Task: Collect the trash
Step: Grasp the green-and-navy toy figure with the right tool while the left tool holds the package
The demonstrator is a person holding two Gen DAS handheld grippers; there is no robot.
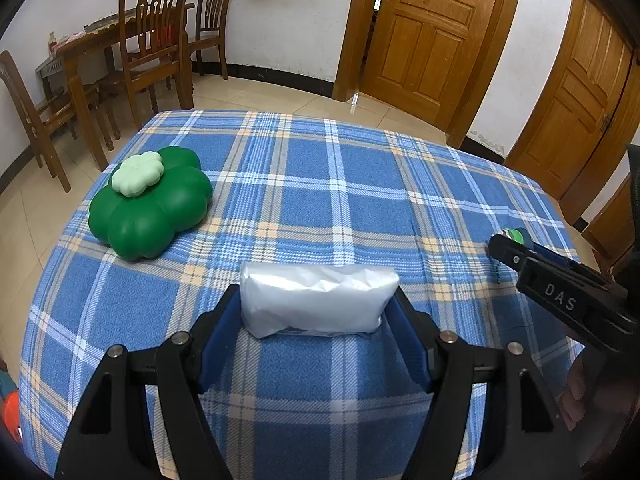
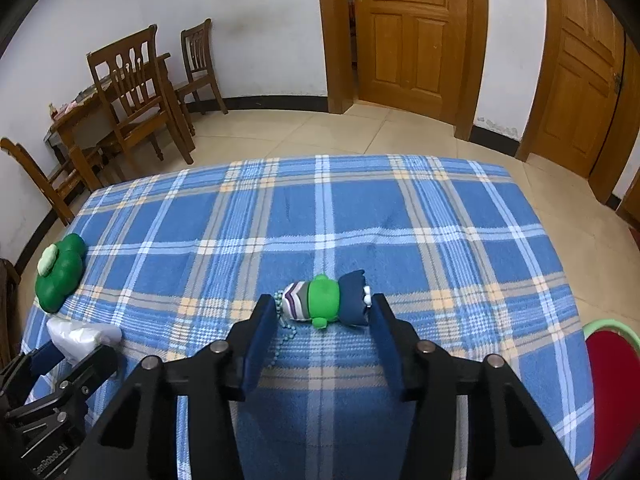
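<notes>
The left tool (image 1: 320,304) has its two blue-padded fingers (image 1: 408,344) spread wide to either side of a white crumpled plastic bag (image 1: 316,300), which lies flat on the blue plaid cloth of the tabletop (image 1: 320,184). The pads stand at the bag's two ends; whether they press it or only flank it cannot be told. From the bag, a green clover-shaped container (image 1: 150,206) with a pale green lid (image 1: 137,173) sits at ten o'clock, well apart.

The right tool (image 2: 320,312) is also open wide, its fingers (image 2: 260,336) on either side of a small green toy figure (image 2: 326,300) lying on its side. The toy has a striped cap at nine o'clock, a dark blue part at three o'clock, and a bead chain (image 2: 290,330) trailing toward six o'clock. The right pad looks to be touching the dark blue end; the left pad is just beside the cap.

In the right wrist view the bag shows at eight o'clock, between the left tool's fingers. A red bin with a green rim (image 2: 612,384) stands off the tabletop's edge at four o'clock. Wooden chairs (image 1: 154,40) and doors (image 1: 428,36) fill the room behind
</notes>
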